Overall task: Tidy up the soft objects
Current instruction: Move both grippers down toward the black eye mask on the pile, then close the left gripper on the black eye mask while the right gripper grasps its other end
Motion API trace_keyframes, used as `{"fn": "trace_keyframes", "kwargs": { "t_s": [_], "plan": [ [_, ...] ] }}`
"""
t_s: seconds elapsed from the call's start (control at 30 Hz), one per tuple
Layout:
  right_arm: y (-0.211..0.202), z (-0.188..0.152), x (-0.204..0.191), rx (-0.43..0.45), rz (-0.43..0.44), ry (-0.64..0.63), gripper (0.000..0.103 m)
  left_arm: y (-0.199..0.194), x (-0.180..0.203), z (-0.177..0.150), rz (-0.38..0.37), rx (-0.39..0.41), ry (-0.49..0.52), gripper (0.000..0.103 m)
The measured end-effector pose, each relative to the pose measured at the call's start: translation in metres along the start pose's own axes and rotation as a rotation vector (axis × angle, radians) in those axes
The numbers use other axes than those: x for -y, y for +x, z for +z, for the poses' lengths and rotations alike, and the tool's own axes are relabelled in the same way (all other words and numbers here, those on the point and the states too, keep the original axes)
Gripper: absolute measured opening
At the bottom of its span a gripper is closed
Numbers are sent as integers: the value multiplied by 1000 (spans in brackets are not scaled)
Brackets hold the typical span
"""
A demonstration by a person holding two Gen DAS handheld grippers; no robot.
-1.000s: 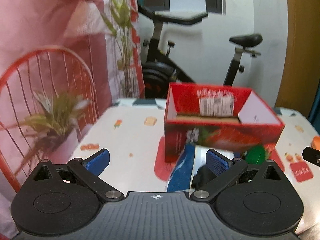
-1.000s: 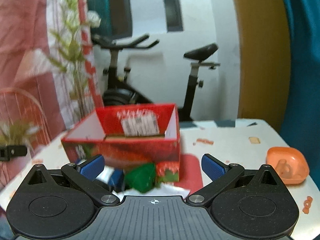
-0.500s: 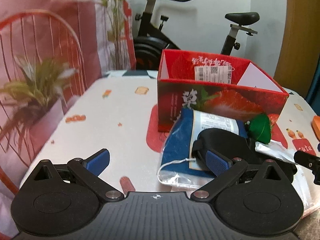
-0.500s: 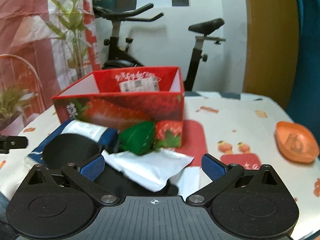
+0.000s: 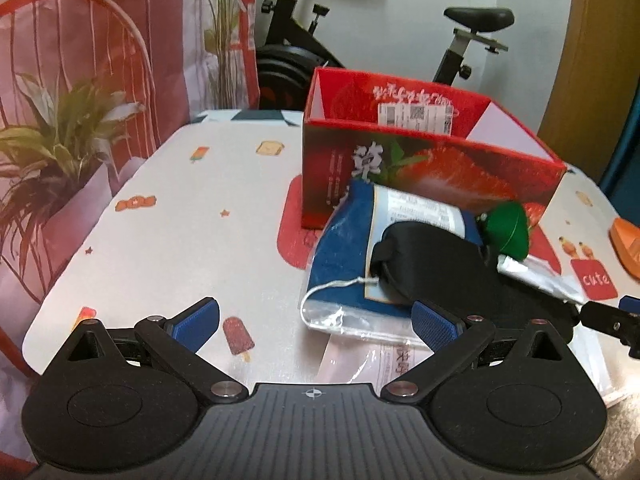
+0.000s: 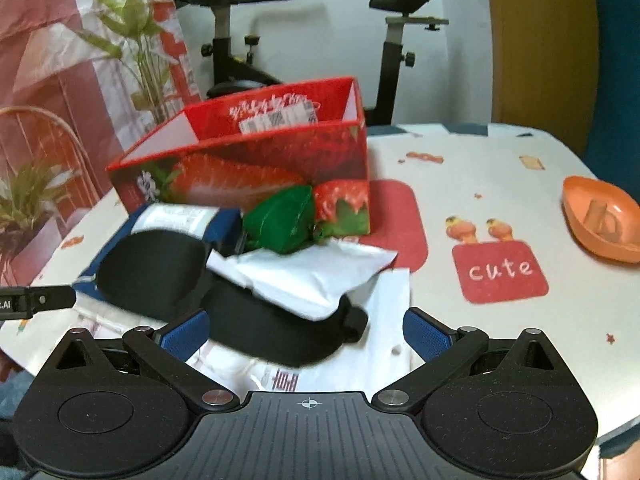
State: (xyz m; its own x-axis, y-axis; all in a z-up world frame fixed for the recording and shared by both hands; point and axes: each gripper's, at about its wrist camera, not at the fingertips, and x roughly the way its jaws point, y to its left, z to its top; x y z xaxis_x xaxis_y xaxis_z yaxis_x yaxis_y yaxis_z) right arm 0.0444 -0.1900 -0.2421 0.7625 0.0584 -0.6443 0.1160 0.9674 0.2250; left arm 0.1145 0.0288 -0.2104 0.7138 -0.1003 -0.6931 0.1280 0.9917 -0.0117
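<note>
A pile of soft things lies in front of an open red strawberry box (image 5: pixel 432 160) (image 6: pixel 248 168). It holds a black eye mask (image 5: pixel 448 256) (image 6: pixel 168 272), a blue packet in clear plastic (image 5: pixel 344 256) (image 6: pixel 224 220), a green pouch (image 5: pixel 506 230) (image 6: pixel 282 220) and a white packet (image 6: pixel 308 272). My left gripper (image 5: pixel 316 322) is open, low over the table to the left of the pile. My right gripper (image 6: pixel 306 330) is open just above the near end of the eye mask, with nothing held between its fingers.
An orange dish (image 6: pixel 604 220) sits at the table's right side. A potted plant (image 5: pixel 52 136) and a red wire chair (image 5: pixel 80 60) stand off the left edge. An exercise bike (image 5: pixel 360 36) is behind the table. White printed bags (image 6: pixel 384 320) lie under the pile.
Both grippers have tilted downward and come closer to the table, so the pile shows fully in front of the box. Both have stayed open.
</note>
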Motion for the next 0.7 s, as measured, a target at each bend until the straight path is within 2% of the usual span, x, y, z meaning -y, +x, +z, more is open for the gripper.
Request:
{"fn": "trace_keyframes", "kwargs": {
  "t_s": [0.2,0.37,0.53,0.7],
  "plan": [
    [1,1,2,8,32,13,99,2,-6,0,-20,-6,-45,100],
    [1,3,2,44,31,15,96,5,-4,1,-21,-11,-35,95],
    [5,4,11,59,36,47,87,9,-5,0,0,-24,-34,95],
    [12,4,11,65,35,26,77,12,-9,2,-4,-32,-46,93]
  ]
}}
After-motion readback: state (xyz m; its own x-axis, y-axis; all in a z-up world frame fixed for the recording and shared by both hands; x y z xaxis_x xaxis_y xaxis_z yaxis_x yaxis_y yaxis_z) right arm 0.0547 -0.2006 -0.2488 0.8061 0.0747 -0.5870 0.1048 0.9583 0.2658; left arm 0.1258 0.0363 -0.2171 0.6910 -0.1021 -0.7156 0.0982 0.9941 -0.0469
